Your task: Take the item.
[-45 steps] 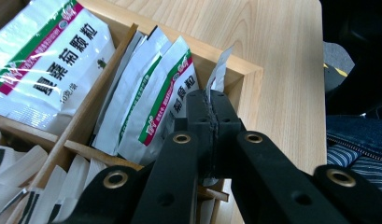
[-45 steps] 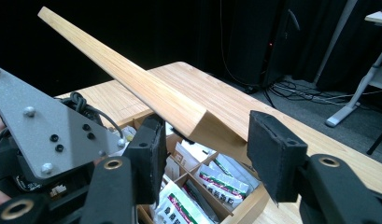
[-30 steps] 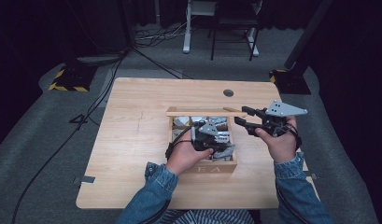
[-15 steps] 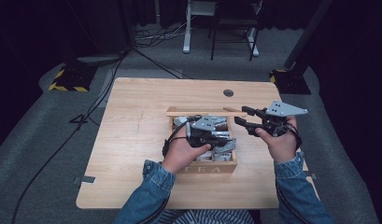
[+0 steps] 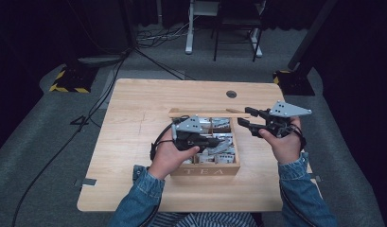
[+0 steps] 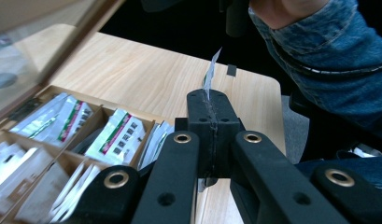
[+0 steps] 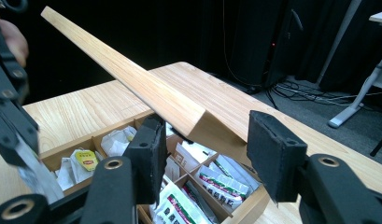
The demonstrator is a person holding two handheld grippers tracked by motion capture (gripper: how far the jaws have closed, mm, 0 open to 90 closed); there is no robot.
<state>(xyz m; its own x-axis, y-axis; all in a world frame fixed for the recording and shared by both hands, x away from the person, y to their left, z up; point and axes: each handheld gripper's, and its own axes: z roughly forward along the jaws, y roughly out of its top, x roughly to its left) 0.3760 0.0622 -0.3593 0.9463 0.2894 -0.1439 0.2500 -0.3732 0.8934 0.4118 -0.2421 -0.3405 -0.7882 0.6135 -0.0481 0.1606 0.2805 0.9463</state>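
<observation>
1. Pinching a tea sachet (image 6: 210,74), my left gripper (image 6: 211,135) had its fingers clamped flat on it, just above the tea box (image 5: 205,169) on the desk (image 5: 134,104).
2. My right gripper (image 7: 202,154) stood with fingers wide, astride the raised lid (image 7: 132,81), not gripping.
3. Risk, I judged: the thin sachet could slip or tear if tugged against neighbouring packets (image 6: 116,137); the unheld lid might drop onto the left gripper.
</observation>
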